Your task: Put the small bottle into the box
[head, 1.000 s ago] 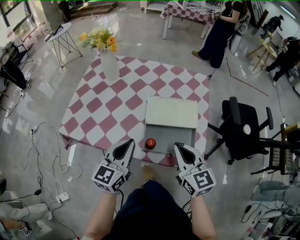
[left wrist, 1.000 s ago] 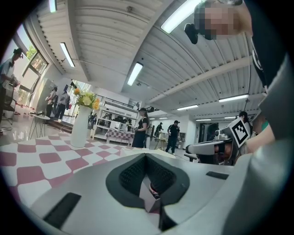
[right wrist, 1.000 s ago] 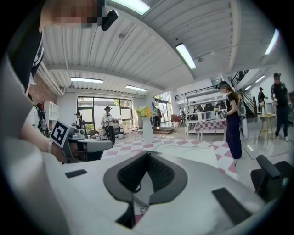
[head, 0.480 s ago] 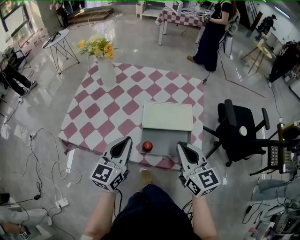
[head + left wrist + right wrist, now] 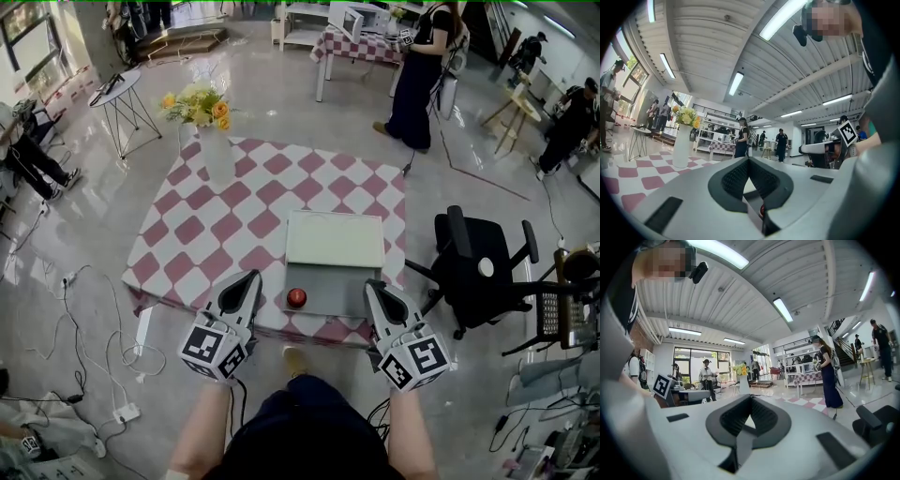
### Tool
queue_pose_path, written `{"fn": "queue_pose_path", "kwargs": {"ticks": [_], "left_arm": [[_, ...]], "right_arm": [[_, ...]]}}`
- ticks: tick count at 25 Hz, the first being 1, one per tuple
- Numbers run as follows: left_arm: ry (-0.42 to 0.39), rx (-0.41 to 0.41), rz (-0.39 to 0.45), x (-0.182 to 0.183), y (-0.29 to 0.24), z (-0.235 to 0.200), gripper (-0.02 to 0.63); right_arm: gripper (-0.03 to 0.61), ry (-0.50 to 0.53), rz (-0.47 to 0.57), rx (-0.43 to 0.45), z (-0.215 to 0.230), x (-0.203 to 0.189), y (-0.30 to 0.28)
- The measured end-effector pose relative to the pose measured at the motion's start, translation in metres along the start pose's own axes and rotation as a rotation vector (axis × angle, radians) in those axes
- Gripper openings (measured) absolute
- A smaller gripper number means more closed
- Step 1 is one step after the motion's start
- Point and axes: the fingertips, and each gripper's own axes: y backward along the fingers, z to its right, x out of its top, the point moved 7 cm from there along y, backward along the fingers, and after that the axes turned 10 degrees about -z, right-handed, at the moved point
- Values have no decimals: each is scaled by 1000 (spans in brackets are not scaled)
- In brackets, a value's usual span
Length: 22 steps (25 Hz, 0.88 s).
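A small bottle with a red top (image 5: 296,298) stands at the near-left corner of the flat grey box (image 5: 337,289), whose white lid (image 5: 335,239) lies behind it; I cannot tell if the bottle is inside. Both sit at the near edge of the pink-and-white checked table (image 5: 216,225). My left gripper (image 5: 248,278) hovers just left of the bottle, shut and empty. My right gripper (image 5: 377,287) hangs at the box's near-right corner, also shut and empty. In the left gripper view the pads (image 5: 740,176) meet, and a red spot of the bottle (image 5: 762,211) shows below them. The right gripper view shows touching pads (image 5: 761,414).
A white vase with yellow flowers (image 5: 214,141) stands at the table's far-left corner. A black office chair (image 5: 478,267) is close on the right. Cables (image 5: 84,309) trail over the floor on the left. A person (image 5: 417,75) stands beyond the table, near another checked table (image 5: 361,42).
Both grippers have come up a little and stay shut; in the head view the right one has slid slightly to the right. The bottle and box have not moved.
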Motion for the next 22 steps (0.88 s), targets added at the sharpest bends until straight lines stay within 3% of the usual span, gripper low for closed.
{"fn": "queue_pose_path", "kwargs": {"ticks": [22], "left_arm": [[-12,69,68,35,25,-8,2]], "right_arm": [[5,28,63,16,-4,31,19]]}}
